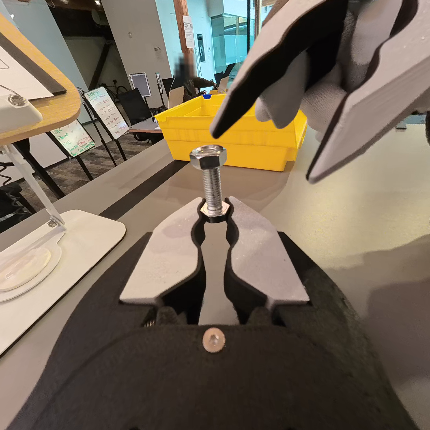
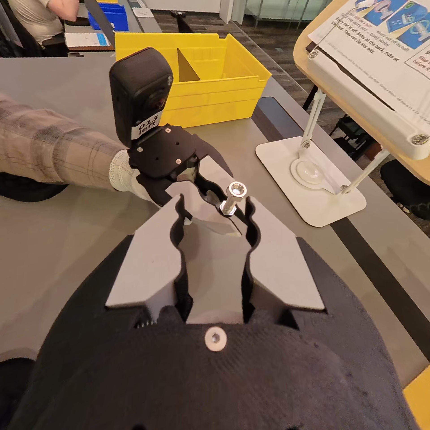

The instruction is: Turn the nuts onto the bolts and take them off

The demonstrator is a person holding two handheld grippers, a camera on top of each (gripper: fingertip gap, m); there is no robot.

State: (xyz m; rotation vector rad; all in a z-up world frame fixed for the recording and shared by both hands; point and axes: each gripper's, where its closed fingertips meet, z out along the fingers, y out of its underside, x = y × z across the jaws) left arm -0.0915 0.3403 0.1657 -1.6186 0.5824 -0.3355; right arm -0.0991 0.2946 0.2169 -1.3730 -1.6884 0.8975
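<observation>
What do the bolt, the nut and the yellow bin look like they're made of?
Bolt: bright plated steel by its look, with mirror-like glints on the hex head and threads. Nut: same silvery metal, shiny flats. Yellow bin: moulded plastic, probably, with an even opaque colour, a soft sheen and ribbed walls.

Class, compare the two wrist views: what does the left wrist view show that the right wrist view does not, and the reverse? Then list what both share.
Only the left wrist view: whiteboards on easels and the bolt's threads side-on.

Only the right wrist view: the camera on the left hand-held gripper, a plaid sleeve, a blue bin, and a printed sheet on the stand.

Both: the bolt standing head-up, its nut clamped by the left hand-held gripper, the open right hand-held gripper, the yellow bin, and the stand's white base.
</observation>
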